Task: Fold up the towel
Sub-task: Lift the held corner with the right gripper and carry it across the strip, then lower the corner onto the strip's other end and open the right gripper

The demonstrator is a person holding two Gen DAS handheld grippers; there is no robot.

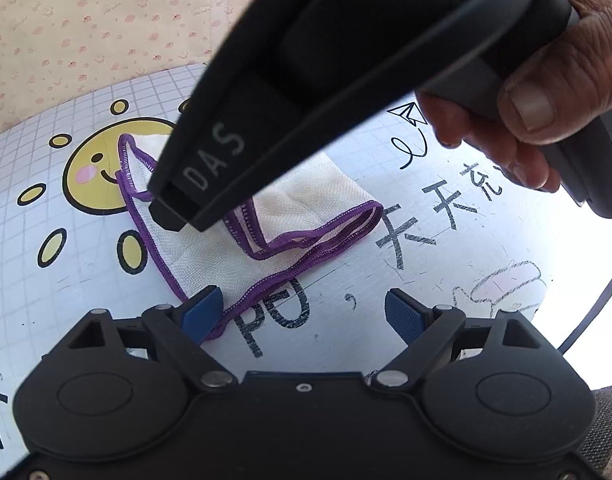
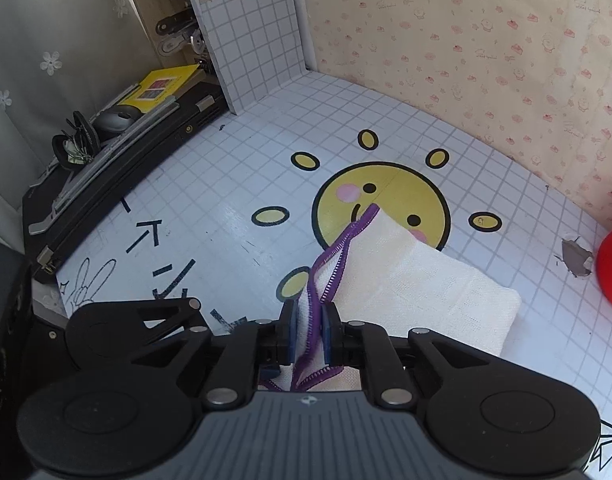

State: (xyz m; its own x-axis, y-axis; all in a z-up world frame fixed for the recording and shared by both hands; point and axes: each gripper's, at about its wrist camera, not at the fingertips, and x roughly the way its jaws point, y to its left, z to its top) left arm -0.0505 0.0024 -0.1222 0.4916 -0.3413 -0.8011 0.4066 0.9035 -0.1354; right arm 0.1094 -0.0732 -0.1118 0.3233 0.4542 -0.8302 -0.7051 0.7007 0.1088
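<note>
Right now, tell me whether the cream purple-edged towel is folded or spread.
Folded: the cream purple-edged towel shows doubled purple hems; the right gripper pinches stacked edges.

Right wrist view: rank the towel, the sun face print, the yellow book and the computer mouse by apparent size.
1. towel, though nearness to the camera inflates it
2. sun face print, close behind
3. yellow book
4. computer mouse, smallest; both lie farther away

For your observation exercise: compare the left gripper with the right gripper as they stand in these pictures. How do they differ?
The left gripper is open and holds nothing; the right gripper is shut on the towel's purple edge. The left hangs beside the towel's near corner; the right has cloth running between its fingers. Both have blue pads on black linkages.
</note>
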